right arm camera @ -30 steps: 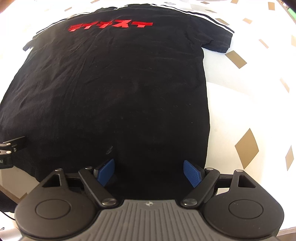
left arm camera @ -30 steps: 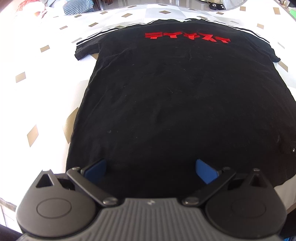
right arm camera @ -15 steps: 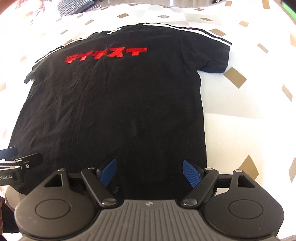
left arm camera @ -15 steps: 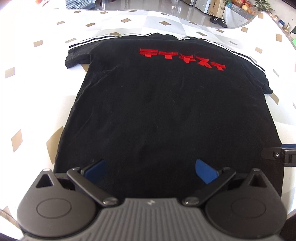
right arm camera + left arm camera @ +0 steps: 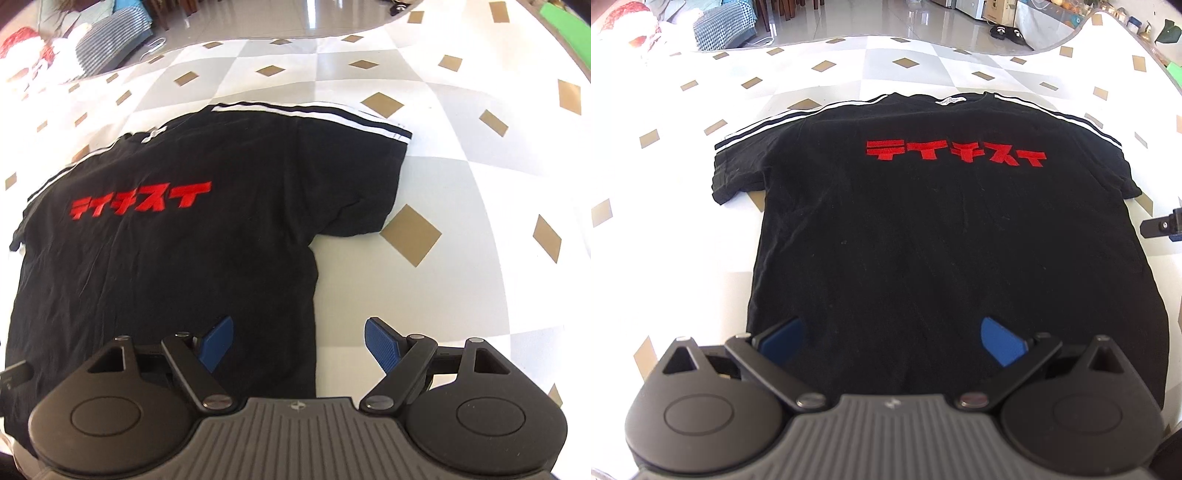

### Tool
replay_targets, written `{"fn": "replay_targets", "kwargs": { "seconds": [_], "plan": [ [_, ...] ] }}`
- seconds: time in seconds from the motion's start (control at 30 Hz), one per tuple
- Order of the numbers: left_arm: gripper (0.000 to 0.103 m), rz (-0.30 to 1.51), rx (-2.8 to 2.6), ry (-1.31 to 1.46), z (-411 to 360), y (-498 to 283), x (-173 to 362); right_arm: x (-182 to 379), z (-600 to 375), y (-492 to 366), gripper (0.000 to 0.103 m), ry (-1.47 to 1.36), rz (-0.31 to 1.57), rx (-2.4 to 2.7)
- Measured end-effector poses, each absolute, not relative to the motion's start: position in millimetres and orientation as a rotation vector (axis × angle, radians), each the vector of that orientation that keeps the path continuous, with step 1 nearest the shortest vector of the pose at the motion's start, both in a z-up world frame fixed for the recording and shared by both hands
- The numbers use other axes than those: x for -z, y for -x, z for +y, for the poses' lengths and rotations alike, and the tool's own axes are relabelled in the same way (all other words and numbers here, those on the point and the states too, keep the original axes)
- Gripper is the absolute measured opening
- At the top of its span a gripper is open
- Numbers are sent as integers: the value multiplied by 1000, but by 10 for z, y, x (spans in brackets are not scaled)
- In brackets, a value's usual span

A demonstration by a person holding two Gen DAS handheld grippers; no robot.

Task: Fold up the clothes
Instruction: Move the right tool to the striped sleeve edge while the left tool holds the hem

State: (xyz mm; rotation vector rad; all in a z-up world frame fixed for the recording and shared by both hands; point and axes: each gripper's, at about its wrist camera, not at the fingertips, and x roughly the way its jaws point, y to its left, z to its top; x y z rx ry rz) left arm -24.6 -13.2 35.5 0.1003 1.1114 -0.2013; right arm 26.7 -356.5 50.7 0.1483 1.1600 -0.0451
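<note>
black tee (image 5: 942, 240) lies flat mid tabletop (image 5: 683, 240), collar toward far edge. left hand-held gripper (image 5: 890, 338) and right hand-held gripper (image 5: 299, 341) both wide, holding nothing. risk: right one straddles the tee's side edge, so a pinch there may catch just 1 layer and skew the fold.

Home: tiled floor (image 5: 945, 22), slippers (image 5: 1006, 31)

The T-shirt (image 5: 942, 240) lies flat on the worktop (image 5: 683, 240), collar at the far side, hem near, one sleeve (image 5: 354, 177) spread to each side.
</note>
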Motion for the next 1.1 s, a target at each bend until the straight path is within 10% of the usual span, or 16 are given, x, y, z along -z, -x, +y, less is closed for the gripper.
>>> {"fn": "replay_targets", "kwargs": {
  "seconds": [1.1],
  "plan": [
    [103,1165,219,-97,-195,-339,-114,-151,-4033,-1117,79,-216,1056,287]
  ]
}}
